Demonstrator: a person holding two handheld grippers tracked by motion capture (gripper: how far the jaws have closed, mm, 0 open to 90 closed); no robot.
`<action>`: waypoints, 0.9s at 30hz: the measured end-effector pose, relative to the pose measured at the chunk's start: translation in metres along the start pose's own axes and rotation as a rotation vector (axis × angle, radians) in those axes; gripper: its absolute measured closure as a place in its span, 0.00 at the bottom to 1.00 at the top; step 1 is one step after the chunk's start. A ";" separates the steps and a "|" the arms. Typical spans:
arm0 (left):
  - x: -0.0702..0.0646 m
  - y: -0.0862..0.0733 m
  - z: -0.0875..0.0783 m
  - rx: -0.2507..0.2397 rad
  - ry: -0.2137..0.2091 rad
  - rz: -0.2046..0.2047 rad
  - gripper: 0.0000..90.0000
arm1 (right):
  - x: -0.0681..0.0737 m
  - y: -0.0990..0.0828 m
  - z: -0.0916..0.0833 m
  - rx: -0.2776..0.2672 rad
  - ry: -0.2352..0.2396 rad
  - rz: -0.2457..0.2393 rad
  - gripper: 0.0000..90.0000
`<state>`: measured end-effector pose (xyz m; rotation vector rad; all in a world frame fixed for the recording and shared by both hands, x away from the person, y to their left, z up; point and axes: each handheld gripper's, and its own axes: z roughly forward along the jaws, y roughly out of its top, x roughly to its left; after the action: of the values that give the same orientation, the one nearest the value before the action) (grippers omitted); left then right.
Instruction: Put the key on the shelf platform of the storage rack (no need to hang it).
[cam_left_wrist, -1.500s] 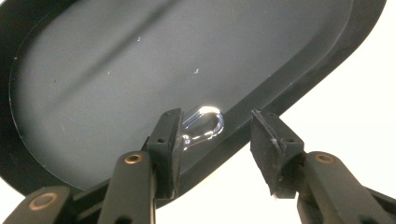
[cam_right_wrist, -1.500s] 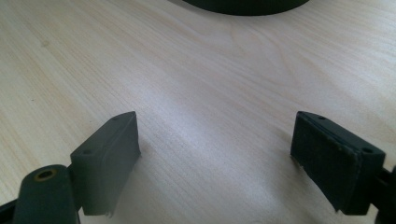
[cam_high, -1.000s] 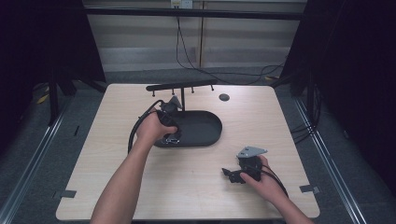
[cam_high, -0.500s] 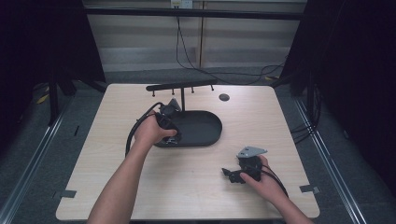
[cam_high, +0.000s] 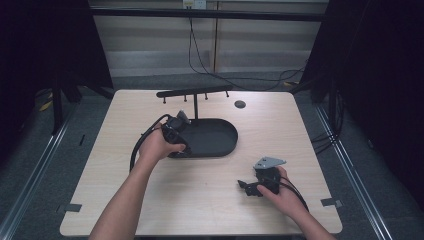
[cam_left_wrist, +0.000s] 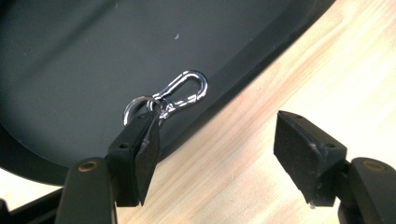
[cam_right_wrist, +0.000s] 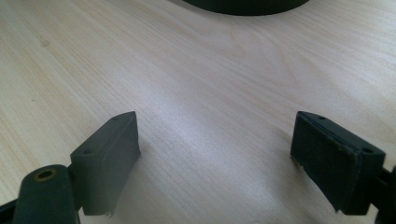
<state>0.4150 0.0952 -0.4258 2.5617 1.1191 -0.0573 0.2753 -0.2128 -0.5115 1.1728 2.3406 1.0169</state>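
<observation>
A silver snap-hook with a key ring lies flat in the black oval tray close to its rim. My left gripper hovers over that rim. Its jaws have just been opening and now stand open with nothing between the pads. The ring is partly hidden behind the tip of the left-hand jaw. In the high view the left gripper sits at the tray's left end. My right gripper rests low over the table near the front right, open over bare wood.
A black stand with a hook bar rises behind the tray. A small dark disc lies at the back of the wooden table. Cables trail from both grippers. Dark floor and rails surround the table.
The left hand has eased slightly back toward the tray's near left rim. The right hand has kept still.
</observation>
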 end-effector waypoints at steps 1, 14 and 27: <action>0.000 0.000 0.000 0.000 0.000 0.000 0.35 | 0.000 0.000 0.000 0.004 0.000 0.007 0.17; 0.008 -0.022 -0.004 -0.003 0.006 0.011 0.33 | 0.000 0.000 0.000 0.004 0.000 0.007 0.17; 0.014 -0.039 -0.011 -0.023 0.016 0.012 0.33 | 0.000 0.000 0.000 0.003 0.000 0.005 0.17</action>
<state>0.3957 0.1331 -0.4293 2.5527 1.1038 -0.0204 0.2750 -0.2127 -0.5113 1.1798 2.3408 1.0154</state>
